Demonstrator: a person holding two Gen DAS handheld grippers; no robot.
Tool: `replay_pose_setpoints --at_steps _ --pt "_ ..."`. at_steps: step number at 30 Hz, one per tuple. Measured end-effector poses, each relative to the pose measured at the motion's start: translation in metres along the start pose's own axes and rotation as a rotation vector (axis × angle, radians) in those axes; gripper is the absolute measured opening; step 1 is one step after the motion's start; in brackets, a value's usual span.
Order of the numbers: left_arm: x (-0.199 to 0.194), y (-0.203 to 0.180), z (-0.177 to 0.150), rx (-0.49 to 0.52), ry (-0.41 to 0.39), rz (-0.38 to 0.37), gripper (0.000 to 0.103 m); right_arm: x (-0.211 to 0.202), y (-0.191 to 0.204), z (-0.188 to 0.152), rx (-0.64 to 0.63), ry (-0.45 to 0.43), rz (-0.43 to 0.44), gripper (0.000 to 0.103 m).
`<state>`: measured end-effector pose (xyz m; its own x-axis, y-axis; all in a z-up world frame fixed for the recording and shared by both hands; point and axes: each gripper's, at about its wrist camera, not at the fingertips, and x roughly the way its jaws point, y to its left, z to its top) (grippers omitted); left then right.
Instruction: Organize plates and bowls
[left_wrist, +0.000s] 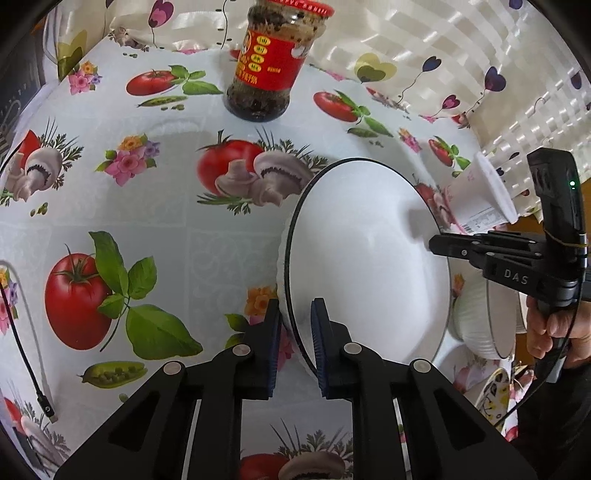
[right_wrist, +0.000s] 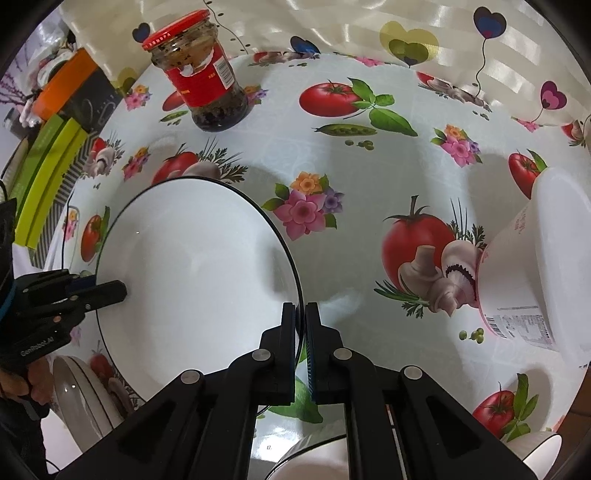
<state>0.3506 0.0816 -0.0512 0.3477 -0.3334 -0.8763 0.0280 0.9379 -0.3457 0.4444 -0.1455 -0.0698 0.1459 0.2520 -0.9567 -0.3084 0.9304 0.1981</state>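
1. Left wrist view: the white plate (left_wrist: 369, 254) with a dark rim sits tilted above the bench (left_wrist: 155, 206), held at opposite edges by both my claws.
2. My left claw (left_wrist: 295, 343) is nearly closed, pinching the plate's near rim.
3. My right claw (right_wrist: 301, 339) is pressed tight on the opposite rim; its body reads "DAS".
4. A red-labelled jar (left_wrist: 275, 70) stands beyond, its writing unreadable.
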Motion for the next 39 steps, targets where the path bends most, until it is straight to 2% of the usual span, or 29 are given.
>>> replay_pose_setpoints --at_steps 12,24,39 --pt "-0.012 0.008 -0.005 -0.035 -0.006 -0.001 0.016 -0.015 0.016 0.003 -0.024 -0.010 -0.005 0.005" --pt "-0.051 0.003 -0.011 -0.031 -0.051 0.003 0.016 -0.050 0.038 0.000 -0.054 -0.044 -0.011 0.005" --pt "-0.127 0.011 -0.080 -0.066 -0.120 0.058 0.016 -0.097 0.114 -0.049 -0.158 -0.079 -0.003 0.005"
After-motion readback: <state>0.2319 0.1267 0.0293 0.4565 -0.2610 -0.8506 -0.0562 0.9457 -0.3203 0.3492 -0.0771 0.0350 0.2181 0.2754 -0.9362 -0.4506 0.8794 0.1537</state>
